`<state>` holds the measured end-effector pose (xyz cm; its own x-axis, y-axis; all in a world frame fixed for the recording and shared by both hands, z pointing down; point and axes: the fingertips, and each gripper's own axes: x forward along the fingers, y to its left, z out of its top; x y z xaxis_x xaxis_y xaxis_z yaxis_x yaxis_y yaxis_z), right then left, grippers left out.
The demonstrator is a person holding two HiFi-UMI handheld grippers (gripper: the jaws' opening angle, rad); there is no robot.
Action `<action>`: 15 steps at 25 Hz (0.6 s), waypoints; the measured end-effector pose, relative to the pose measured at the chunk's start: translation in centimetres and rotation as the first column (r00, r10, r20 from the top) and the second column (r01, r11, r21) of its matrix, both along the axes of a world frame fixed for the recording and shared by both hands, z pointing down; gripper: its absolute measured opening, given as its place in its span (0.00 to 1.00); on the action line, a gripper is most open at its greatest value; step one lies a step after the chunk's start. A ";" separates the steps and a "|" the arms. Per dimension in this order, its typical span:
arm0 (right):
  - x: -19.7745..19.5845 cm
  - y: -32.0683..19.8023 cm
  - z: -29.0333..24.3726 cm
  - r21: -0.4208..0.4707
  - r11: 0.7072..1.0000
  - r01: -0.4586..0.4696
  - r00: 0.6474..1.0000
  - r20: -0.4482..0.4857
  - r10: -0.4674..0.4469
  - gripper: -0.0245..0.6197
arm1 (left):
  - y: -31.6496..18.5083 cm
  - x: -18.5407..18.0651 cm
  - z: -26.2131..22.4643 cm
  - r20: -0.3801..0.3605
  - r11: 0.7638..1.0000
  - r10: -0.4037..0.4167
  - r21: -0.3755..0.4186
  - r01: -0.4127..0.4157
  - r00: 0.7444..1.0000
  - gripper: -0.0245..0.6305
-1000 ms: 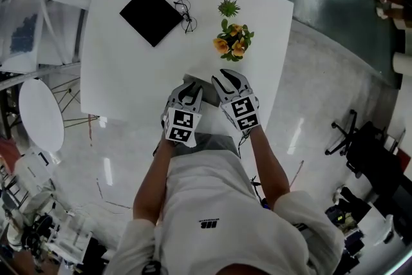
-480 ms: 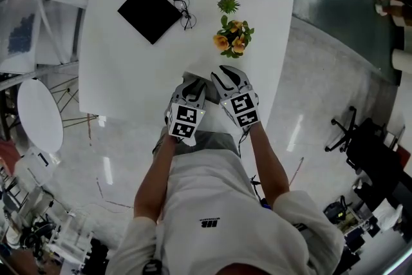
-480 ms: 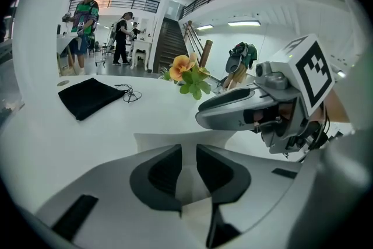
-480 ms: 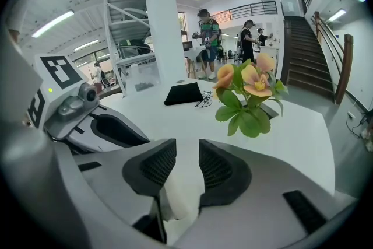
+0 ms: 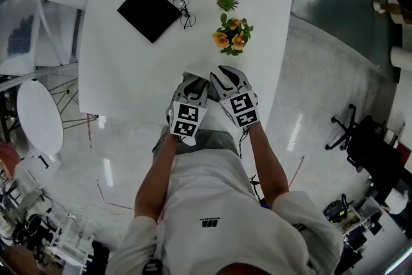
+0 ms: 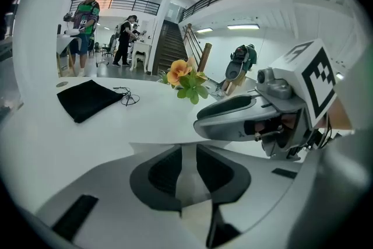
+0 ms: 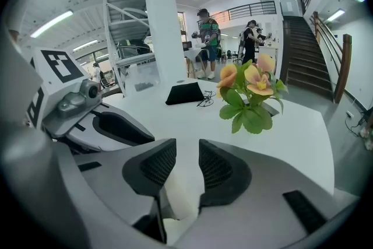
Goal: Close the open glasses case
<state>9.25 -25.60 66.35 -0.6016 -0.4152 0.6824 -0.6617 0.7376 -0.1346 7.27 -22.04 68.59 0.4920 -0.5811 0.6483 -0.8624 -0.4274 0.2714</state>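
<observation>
The pale grey glasses case (image 5: 195,78) lies at the near edge of the white table (image 5: 129,74), mostly hidden under both grippers. My left gripper (image 5: 192,84) sits over its left part; in the left gripper view (image 6: 187,172) the jaws stand close together with a grey strip of the case (image 6: 186,181) between them. My right gripper (image 5: 225,73) is right beside it, and its jaws (image 7: 187,169) are also narrow, with something pale low in the gap. Whether the case is open or closed is hidden.
A black pouch (image 5: 149,11) and a pair of glasses (image 5: 185,11) lie at the table's far left. Orange flowers (image 5: 232,38) and a small green plant (image 5: 226,3) stand beyond the grippers. People stand far off in the hall.
The left gripper has slid forward and to the right, closer to the right gripper, and covers more of the case. The right gripper has barely moved.
</observation>
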 end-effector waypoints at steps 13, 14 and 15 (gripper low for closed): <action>-0.1 1.4 -0.1 0.010 1.000 -0.015 1.000 -0.007 0.015 0.22 | 1.1 -0.3 -0.6 -0.016 1.000 0.008 -0.001 -0.008 1.000 0.18; -0.2 1.5 -0.1 0.010 1.000 -0.017 1.000 -0.007 0.017 0.22 | 1.2 -0.3 -0.6 -0.017 1.000 0.009 -0.001 -0.009 1.000 0.18; -0.2 1.6 -0.1 0.008 1.000 -0.019 1.000 -0.004 0.019 0.22 | 1.3 -0.4 -0.6 -0.018 1.000 0.010 0.000 -0.010 1.000 0.18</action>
<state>9.02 -23.95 66.21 -0.5910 -0.4324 0.6810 -0.6763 0.7258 -0.1261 6.91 -20.74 67.99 0.5094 -0.5761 0.6393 -0.8530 -0.4361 0.2867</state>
